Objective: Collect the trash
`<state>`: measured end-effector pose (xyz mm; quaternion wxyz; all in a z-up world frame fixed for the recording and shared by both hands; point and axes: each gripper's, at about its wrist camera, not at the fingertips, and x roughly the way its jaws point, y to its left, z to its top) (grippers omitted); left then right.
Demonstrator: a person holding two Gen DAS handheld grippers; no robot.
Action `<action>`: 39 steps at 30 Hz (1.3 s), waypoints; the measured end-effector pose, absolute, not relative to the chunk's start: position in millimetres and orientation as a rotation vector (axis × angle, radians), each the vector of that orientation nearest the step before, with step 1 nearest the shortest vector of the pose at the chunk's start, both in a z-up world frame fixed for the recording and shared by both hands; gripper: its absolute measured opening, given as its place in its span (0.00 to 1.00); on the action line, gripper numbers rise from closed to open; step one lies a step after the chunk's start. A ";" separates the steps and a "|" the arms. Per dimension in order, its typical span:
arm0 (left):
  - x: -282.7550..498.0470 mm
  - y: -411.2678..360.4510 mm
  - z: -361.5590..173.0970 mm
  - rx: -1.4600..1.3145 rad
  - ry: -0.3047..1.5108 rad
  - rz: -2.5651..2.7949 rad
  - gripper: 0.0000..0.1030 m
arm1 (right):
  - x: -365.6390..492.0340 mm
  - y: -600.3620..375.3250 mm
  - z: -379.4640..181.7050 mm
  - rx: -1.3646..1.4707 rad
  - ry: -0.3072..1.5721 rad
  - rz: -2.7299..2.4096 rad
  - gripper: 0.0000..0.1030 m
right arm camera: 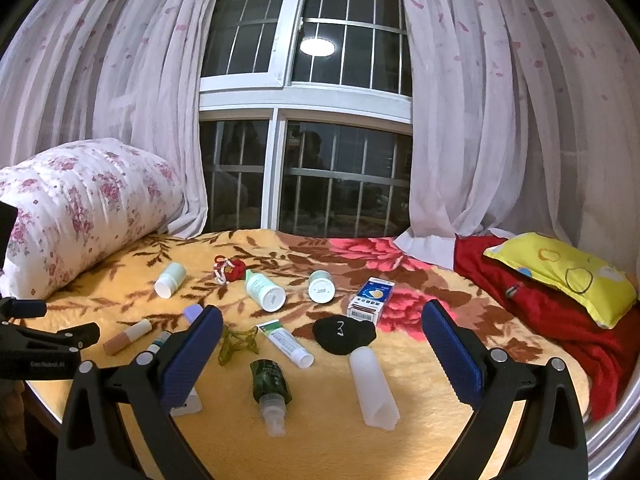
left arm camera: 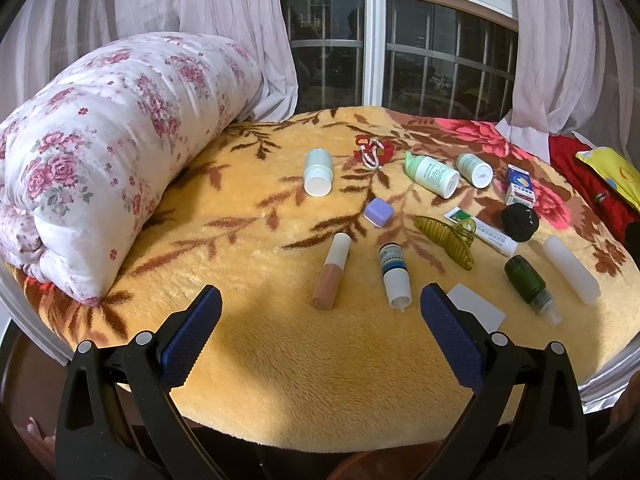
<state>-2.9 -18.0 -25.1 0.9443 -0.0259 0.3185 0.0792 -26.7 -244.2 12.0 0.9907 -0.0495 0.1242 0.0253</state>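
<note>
Small items lie scattered on a yellow floral blanket (left arm camera: pixel 260 352). Near my open, empty left gripper (left arm camera: pixel 320 312) lie a beige-and-white tube (left arm camera: pixel 332 270), a small blue-labelled bottle (left arm camera: pixel 394 276) and a white card (left arm camera: pixel 476 308). My right gripper (right arm camera: pixel 322 330) is open and empty above the blanket (right arm camera: pixel 320 452). Between its fingers lie a dark green spray bottle (right arm camera: pixel 270 386), a white frosted tube (right arm camera: pixel 374 386), a green-and-white tube (right arm camera: pixel 285 343) and a black wad (right arm camera: pixel 344 334). A green hair claw (left arm camera: pixel 444 240) lies mid-blanket.
A rolled floral quilt (left arm camera: pixel 104 152) fills the left. White bottles (left arm camera: pixel 318 172) (left arm camera: pixel 432 174), a lilac case (left arm camera: pixel 379 212), a red-and-white trinket (left arm camera: pixel 374 152) and a blue-white box (right arm camera: pixel 372 300) lie further back. A yellow pillow (right arm camera: pixel 568 276) on red cloth sits right. Curtains and window behind.
</note>
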 end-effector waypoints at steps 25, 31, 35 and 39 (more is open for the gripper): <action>-3.3 -14.7 -32.4 -0.056 0.656 0.160 0.95 | -28.6 -245.8 11.1 -0.108 0.244 0.049 0.95; -9.4 -13.0 -38.9 -0.057 0.660 0.157 0.95 | -28.6 -247.1 10.2 -0.107 0.246 0.047 0.95; -3.7 -14.5 -36.9 -0.057 0.663 0.160 0.95 | -28.5 -248.1 9.7 -0.107 0.248 0.048 0.95; -2.1 -15.4 -35.7 -0.056 0.664 0.161 0.95 | -28.9 -249.3 8.9 -0.105 0.247 0.044 0.95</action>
